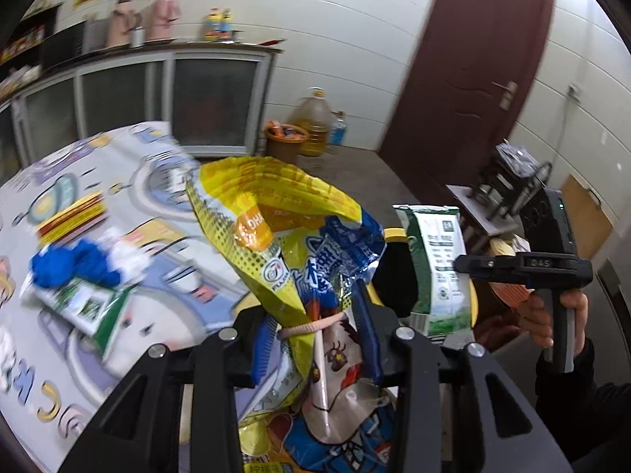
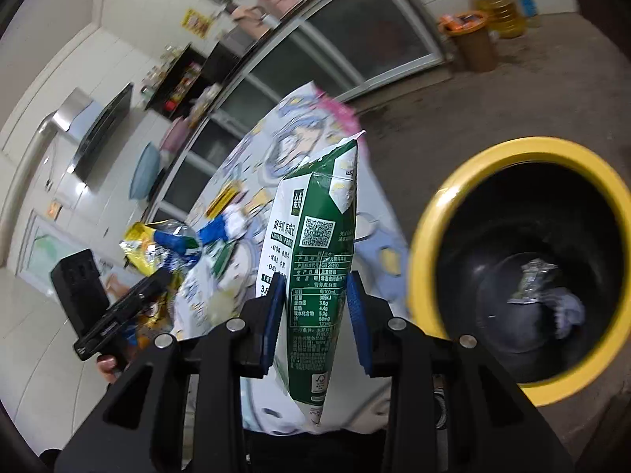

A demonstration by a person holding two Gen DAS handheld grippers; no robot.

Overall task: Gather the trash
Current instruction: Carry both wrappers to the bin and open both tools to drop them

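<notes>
While the left gripper [image 1: 315, 339] jaws clench wrappers [image 1: 292, 244], the right gripper [image 2: 315, 311] jaws grasp the upright milk pouch [image 2: 319, 260], nearer the bin [image 2: 434, 205] on its right.

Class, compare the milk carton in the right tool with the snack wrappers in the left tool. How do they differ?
The milk carton is green and white, single and flattened; the snack wrappers are a crumpled yellow and blue bundle. The carton is beside the yellow bin; the wrappers are over the table. Both are gripped trash.

My crumpled yellow-and-blue snack wrappers [image 1: 299, 260] and upright green milk carton [image 2: 315, 276], both beside the yellow-rimmed trash bin [image 2: 445, 213].
</notes>
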